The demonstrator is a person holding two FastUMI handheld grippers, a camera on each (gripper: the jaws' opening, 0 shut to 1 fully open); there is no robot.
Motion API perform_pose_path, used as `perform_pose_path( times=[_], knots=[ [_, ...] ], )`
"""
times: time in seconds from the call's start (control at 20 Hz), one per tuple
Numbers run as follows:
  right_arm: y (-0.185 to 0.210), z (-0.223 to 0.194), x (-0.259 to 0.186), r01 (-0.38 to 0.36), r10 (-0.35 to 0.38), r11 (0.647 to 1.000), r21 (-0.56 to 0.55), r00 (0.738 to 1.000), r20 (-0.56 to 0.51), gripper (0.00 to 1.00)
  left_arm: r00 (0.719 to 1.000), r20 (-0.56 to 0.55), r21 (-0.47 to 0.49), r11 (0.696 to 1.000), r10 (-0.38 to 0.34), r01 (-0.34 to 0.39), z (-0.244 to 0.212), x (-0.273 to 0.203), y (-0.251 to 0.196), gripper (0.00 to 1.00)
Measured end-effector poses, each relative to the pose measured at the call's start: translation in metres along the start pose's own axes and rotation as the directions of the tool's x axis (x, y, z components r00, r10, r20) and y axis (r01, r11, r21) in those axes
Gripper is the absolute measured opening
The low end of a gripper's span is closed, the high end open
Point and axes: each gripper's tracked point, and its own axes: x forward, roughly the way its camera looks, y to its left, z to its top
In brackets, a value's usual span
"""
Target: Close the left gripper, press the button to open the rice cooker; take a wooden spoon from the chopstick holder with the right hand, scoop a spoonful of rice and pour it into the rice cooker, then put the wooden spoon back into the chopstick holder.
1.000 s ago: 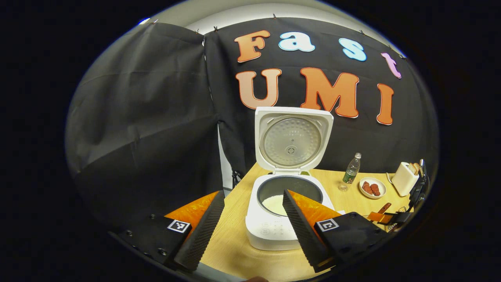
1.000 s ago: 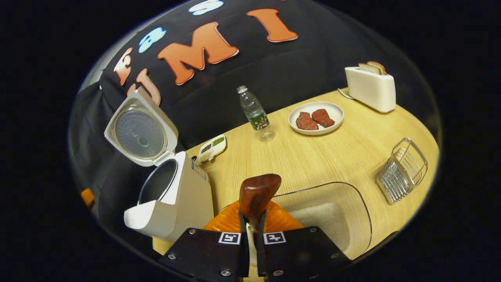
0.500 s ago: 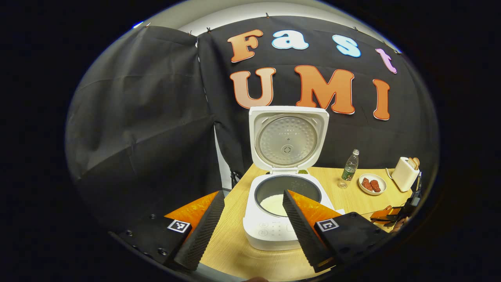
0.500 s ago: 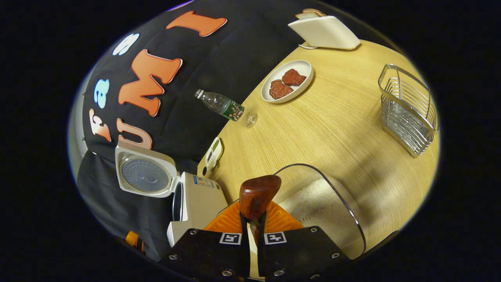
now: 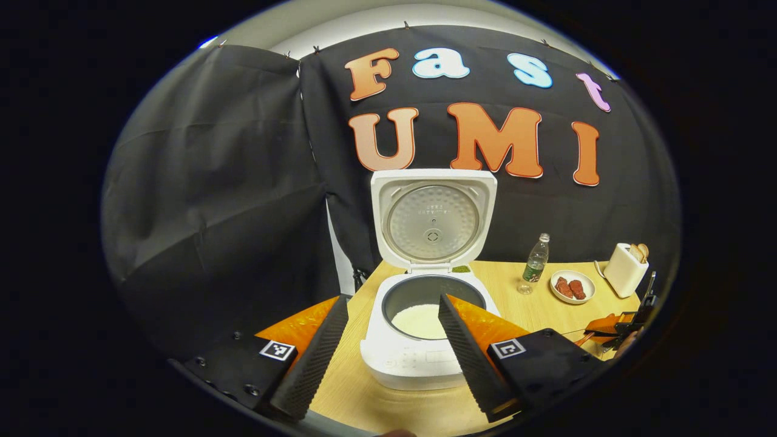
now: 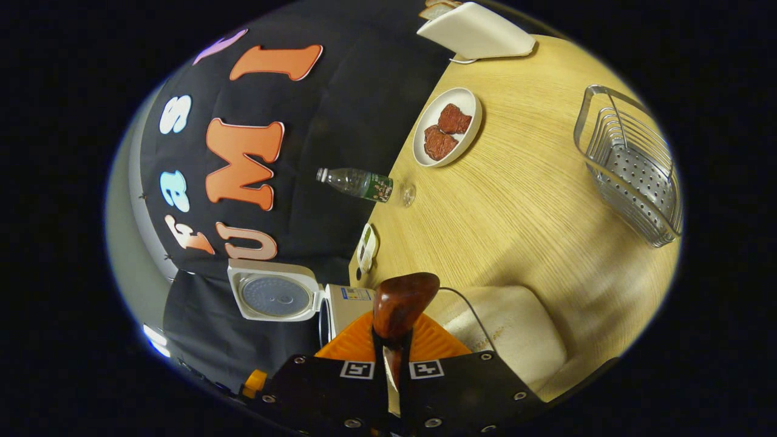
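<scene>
Right tongs [image 6: 393, 358] rolled further, one wooden spoon [image 6: 400, 303] clamped

The white rice cooker [image 5: 419, 340] stands on the wooden table with its lid [image 5: 432, 220] swung fully up, the dimpled metal inner plate facing forward. Its dark inner pot [image 5: 432, 303] holds a low layer of white rice [image 5: 419, 321], and the control panel runs along the front edge.

In the right gripper view the wooden spoon [image 6: 402, 306] is a dark reddish-brown, glossy piece of wood, its rounded end jutting forward past the fingers that pinch it (which end it is cannot be told). Just beside it lies a clear container of rice [image 6: 516, 334]. The wire chopstick holder [image 6: 631, 164] stands well apart near the table's edge.
</scene>
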Motion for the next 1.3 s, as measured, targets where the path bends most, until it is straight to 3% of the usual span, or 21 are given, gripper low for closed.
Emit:
perform_pose_path(
  times=[0.05,0.2,0.45,0.5,0.9,1.0,1.3],
  knots=[
    [0.0,0.006,-0.005,-0.018,0.018,0.999,0.03,1.0,0.005,0.07,1.0,0.003,-0.001,1.0,-0.003,0.003,0.002,-0.001,-0.004,0.96],
    [0.009,0.023,-0.015,-0.079,0.076,0.987,0.137,0.997,0.022,0.07,1.0,0.016,-0.001,1.0,-0.004,0.004,0.005,-0.003,-0.012,1.0],
    [0.048,0.037,-0.026,-0.217,0.216,0.916,0.338,0.976,0.04,0.06,0.999,0.041,-0.016,1.0,-0.008,0.009,0.012,-0.01,-0.023,0.96],
    [0.059,0.035,-0.022,-0.232,0.237,0.907,0.351,0.971,0.029,0.06,0.999,0.045,-0.022,1.0,-0.008,0.009,0.013,-0.011,-0.024,1.0],
    [0.145,0.004,0.0,-0.27,0.31,0.908,0.321,0.947,-0.08,0.07,0.99,0.144,-0.064,0.998,0.006,0.003,0.033,-0.032,-0.009,0.96],
    [0.169,-0.002,0.01,-0.282,0.323,0.912,0.298,0.942,-0.095,0.06,0.983,0.181,-0.053,0.998,0.033,-0.024,0.041,-0.039,0.002,1.0],
    [0.234,-0.024,0.051,-0.308,0.348,0.918,0.249,0.928,-0.132,0.06,0.968,0.236,-0.024,0.996,0.09,-0.087,0.049,-0.054,0.033,0.96]
  ],
)
